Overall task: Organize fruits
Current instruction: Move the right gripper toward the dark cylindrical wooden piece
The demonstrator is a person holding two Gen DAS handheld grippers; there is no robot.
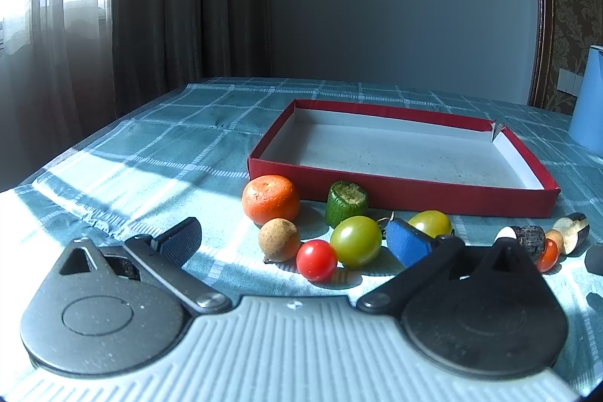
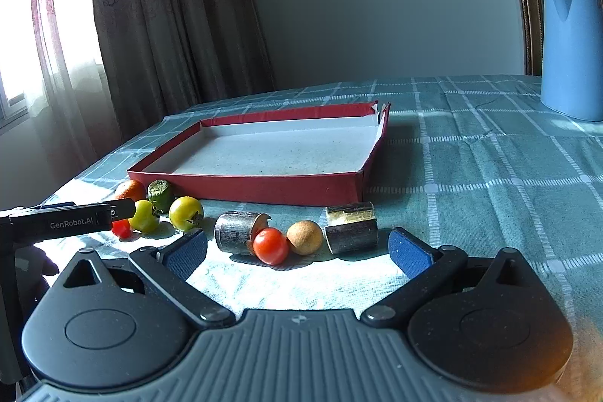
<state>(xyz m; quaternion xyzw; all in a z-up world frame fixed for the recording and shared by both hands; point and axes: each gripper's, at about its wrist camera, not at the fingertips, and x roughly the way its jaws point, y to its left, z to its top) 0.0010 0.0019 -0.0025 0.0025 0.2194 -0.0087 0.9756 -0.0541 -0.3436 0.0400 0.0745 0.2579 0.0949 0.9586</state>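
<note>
A shallow red box (image 1: 407,193) (image 2: 264,189) with a white bottom lies on the checked cloth, nothing in it. In front of it lie an orange mandarin (image 1: 270,199), a green cucumber stub (image 1: 346,202), a brown longan (image 1: 279,238), a red cherry tomato (image 1: 316,259) and two green-yellow tomatoes (image 1: 356,240) (image 1: 430,223). My left gripper (image 1: 296,240) is open around this group, low over the cloth. My right gripper (image 2: 297,249) is open around a dark cylinder (image 2: 237,231), a red tomato (image 2: 270,245), a longan (image 2: 304,237) and a second dark piece (image 2: 351,226).
A blue kettle (image 2: 571,51) stands at the back right of the table. The left gripper's finger (image 2: 71,218) reaches in from the left in the right wrist view. Curtains and a bright window are at the left; the table's left edge is close.
</note>
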